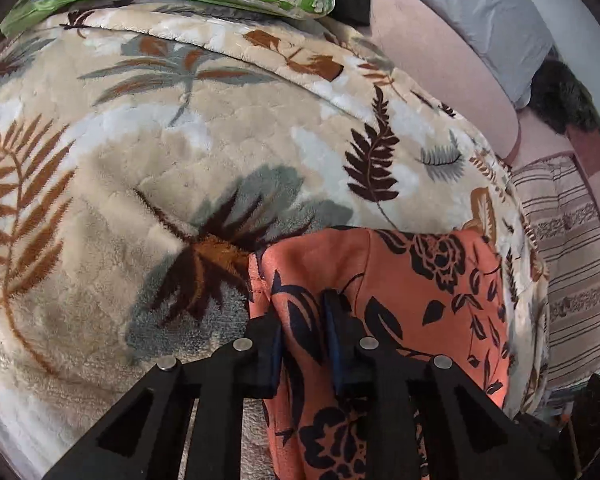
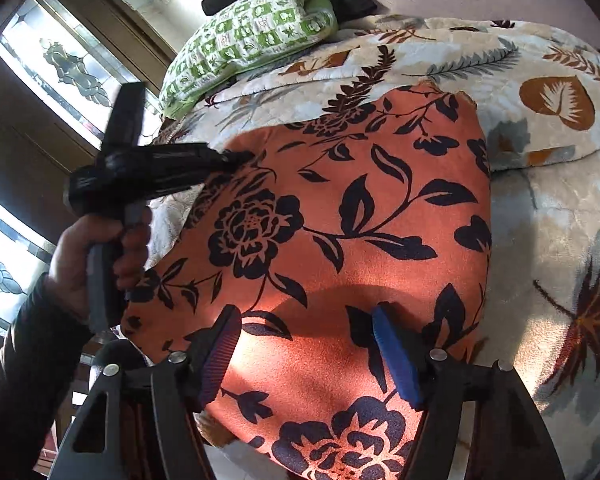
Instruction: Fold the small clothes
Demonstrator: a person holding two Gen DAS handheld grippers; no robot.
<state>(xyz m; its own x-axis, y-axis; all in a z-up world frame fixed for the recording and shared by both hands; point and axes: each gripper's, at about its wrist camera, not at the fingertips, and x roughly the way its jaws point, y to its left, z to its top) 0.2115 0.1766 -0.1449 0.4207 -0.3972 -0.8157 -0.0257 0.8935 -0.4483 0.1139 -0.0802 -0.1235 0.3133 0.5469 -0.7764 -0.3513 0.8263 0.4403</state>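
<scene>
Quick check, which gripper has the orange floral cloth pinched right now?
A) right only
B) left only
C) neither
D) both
B: the left gripper has a ridge of the orange cloth pinched between its narrow jaws, while the right gripper stands wide open above the cloth with nothing between its pads.
</scene>
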